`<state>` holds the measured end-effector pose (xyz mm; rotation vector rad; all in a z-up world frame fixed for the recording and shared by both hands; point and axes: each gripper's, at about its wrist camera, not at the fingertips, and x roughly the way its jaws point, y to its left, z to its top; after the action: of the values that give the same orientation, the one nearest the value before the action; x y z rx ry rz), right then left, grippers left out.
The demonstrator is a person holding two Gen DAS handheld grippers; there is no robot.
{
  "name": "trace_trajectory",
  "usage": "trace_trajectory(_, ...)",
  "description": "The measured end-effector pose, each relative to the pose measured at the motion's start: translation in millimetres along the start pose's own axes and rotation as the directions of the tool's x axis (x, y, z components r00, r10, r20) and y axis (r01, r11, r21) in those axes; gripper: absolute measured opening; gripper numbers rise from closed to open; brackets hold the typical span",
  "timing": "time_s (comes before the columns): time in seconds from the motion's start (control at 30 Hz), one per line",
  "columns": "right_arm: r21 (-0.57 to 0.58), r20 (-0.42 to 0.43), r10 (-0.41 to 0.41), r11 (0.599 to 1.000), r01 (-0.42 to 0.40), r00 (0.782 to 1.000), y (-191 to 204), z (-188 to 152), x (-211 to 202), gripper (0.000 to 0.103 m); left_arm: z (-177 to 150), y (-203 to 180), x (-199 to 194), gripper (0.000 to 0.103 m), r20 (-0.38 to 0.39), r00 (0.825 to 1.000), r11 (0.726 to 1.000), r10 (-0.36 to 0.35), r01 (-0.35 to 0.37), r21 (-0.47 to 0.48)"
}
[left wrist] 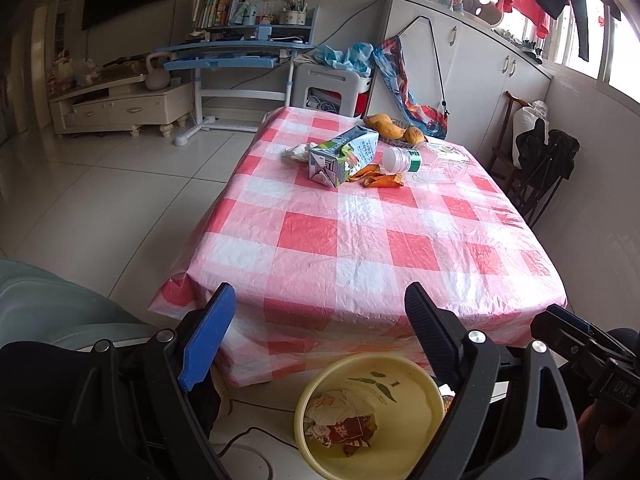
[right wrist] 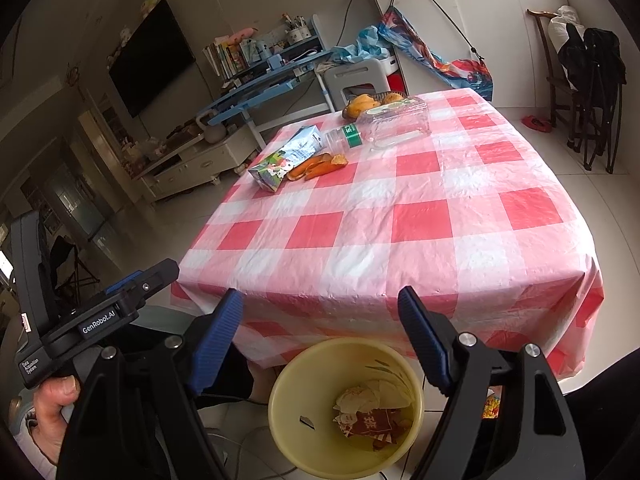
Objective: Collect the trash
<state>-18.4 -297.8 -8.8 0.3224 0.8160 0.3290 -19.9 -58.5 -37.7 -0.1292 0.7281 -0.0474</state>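
Note:
A yellow bin stands on the floor at the table's near end, with crumpled wrappers inside. My left gripper hangs above it, open and empty. My right gripper is open too, with nothing between its fingers, above the same bin. At the table's far end lie a milk carton, orange peel, a tipped plastic bottle, a crumpled tissue and a clear plastic box.
The table wears a red-and-white checked cloth. A dish of mangoes sits at its far edge. A chair with dark clothes stands right; a blue desk and white stool lie beyond.

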Motion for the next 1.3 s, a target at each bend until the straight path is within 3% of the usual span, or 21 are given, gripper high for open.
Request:
trace_trajectory(0.63,-0.019,-0.014,0.002,1.000,-0.003,1.000,2,-2,5,0.077,2,1,0,0.086,0.003,1.000,1.000,0.000,0.000,-0.007)
trace_trajectory(0.83,-0.020,-0.041,0.028,0.999,-0.029,0.999,4,18,18,0.077,31,5,2,0.086,0.030,0.999,1.000,-0.012,0.012,-0.011)
trace_trajectory(1.07,-0.187,-0.103,0.053,0.980,-0.071,0.993,29,71,63,0.077,80,7,16,0.087,0.044,0.999,0.999,-0.007,0.005,0.051)
trace_trajectory(1.2,-0.397,-0.169,0.024,0.913,-0.090,0.985,44,91,103,0.077,102,8,41,0.087,0.012,1.000,0.996,-0.008,0.007,0.089)
trace_trajectory(1.3,-0.478,-0.211,0.013,0.871,-0.115,0.977,42,103,133,0.077,115,9,64,0.087,-0.009,1.000,0.995,-0.002,0.003,0.101)
